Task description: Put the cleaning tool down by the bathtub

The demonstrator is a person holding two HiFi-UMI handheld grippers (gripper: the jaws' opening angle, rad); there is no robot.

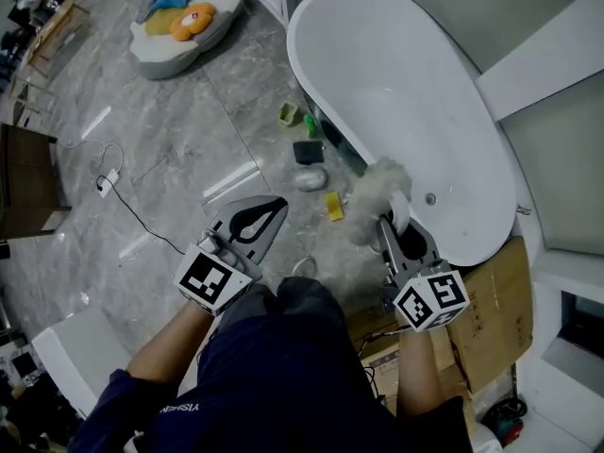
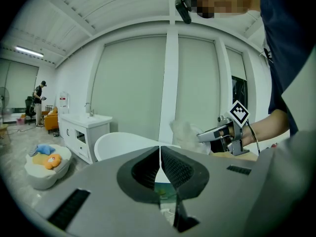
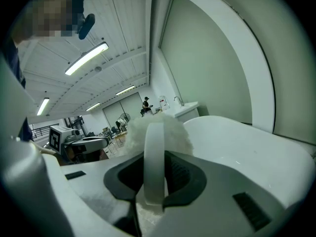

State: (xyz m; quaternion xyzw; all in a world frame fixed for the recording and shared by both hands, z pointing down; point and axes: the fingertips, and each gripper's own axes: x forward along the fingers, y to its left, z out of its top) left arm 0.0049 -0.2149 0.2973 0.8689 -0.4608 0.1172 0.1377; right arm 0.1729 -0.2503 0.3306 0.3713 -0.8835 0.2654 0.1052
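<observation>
The duster [image 1: 376,194] in your right gripper [image 1: 390,218] is at the bathtub's [image 1: 406,83] near rim, with small items [image 1: 310,178] on the floor [image 1: 170,149] to its left.

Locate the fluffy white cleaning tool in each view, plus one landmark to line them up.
Head view: cleaning tool right of centre, at the edge of the bathtub, held by the right gripper.
Left gripper view: right of centre, fluffy head sticking out of the right gripper.
Right gripper view: dead centre, white handle clamped between the jaws, fluff behind.
Shared landmark: the white bathtub, in all three views.
</observation>
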